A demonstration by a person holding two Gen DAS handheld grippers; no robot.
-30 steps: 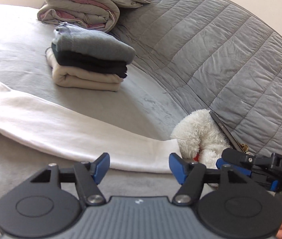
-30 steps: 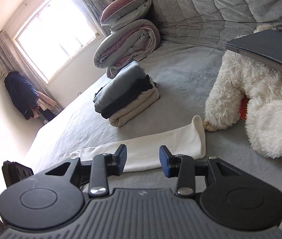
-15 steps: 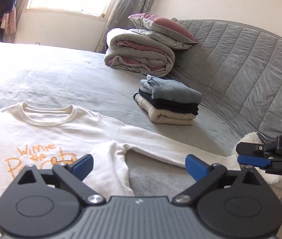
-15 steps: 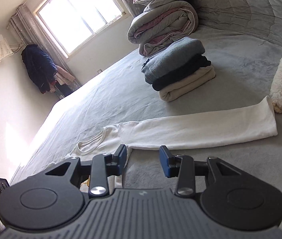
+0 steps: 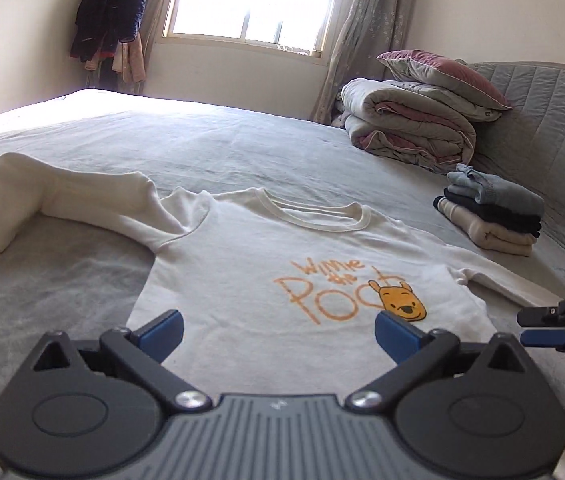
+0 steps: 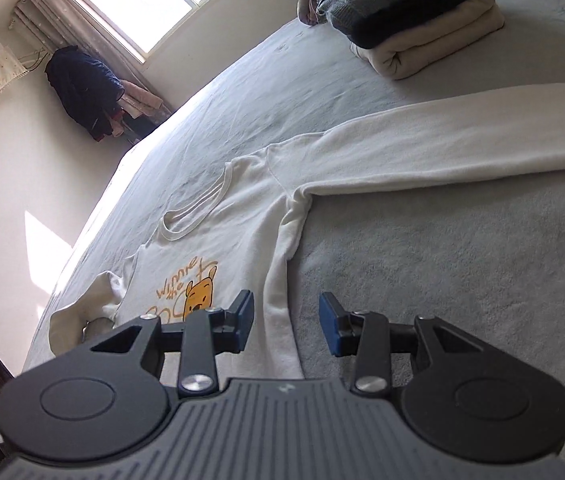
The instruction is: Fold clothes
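Note:
A cream long-sleeved sweatshirt (image 5: 242, 272) with an orange Winnie the Pooh print lies face up on the grey bed (image 5: 202, 140). My left gripper (image 5: 278, 334) hovers over its lower body; its jaws are opening wide and nothing is between them. One sleeve (image 5: 42, 204) lies bent at the left, the other sleeve (image 6: 462, 132) stretches straight out. My right gripper (image 6: 286, 328) is open over the sweatshirt's (image 6: 242, 220) side edge below the armpit, its pads gripping nothing. Its fingertips (image 5: 542, 336) also show at the right edge of the left wrist view.
A stack of three folded garments (image 5: 494, 216) sits by the quilted grey headboard (image 5: 554, 120). Rolled duvets (image 5: 410, 124) with a pillow (image 5: 442, 72) on top lie behind it. Coats (image 5: 108, 20) hang in the corner beside the window (image 5: 250, 0).
Both views have swung away from the stuffed toy and the sleeve end toward the sweatshirt's body. The left jaws have spread much wider. The right jaws look unchanged.

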